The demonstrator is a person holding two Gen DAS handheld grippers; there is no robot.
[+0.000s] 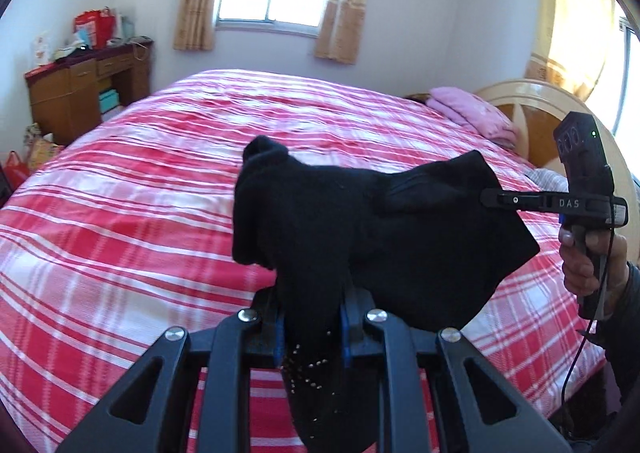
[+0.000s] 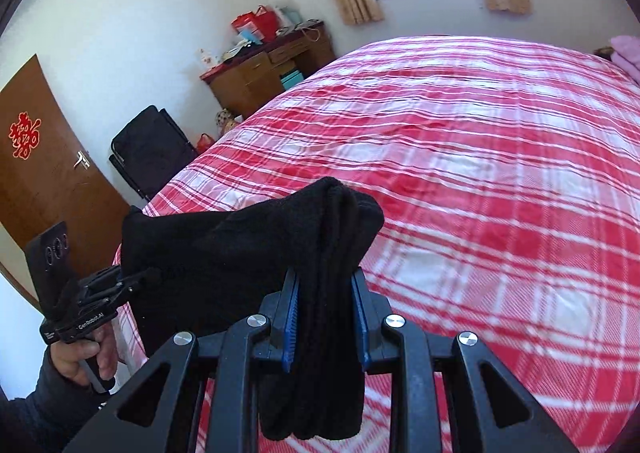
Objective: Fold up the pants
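Black pants [image 1: 360, 229] hang in the air above a bed covered in a red and white plaid sheet [image 1: 140, 181]. My left gripper [image 1: 311, 327] is shut on a bunched edge of the pants, which drape down between its blue pads. In the right wrist view my right gripper [image 2: 325, 317] is shut on another thick bunch of the pants [image 2: 256, 249]. Each view shows the other gripper: the right one [image 1: 490, 197] at the right, the left one [image 2: 146, 277] at the lower left, both pinching the cloth stretched between them.
A wooden desk [image 1: 80, 89] with bags and boxes stands left of the bed. A pink folded blanket [image 1: 472, 113] lies by the round headboard [image 1: 560, 121]. A black chair [image 2: 152, 149] and a brown door [image 2: 44, 173] are beyond the bed's left side. The person's hand [image 1: 588, 261] holds the right gripper's handle.
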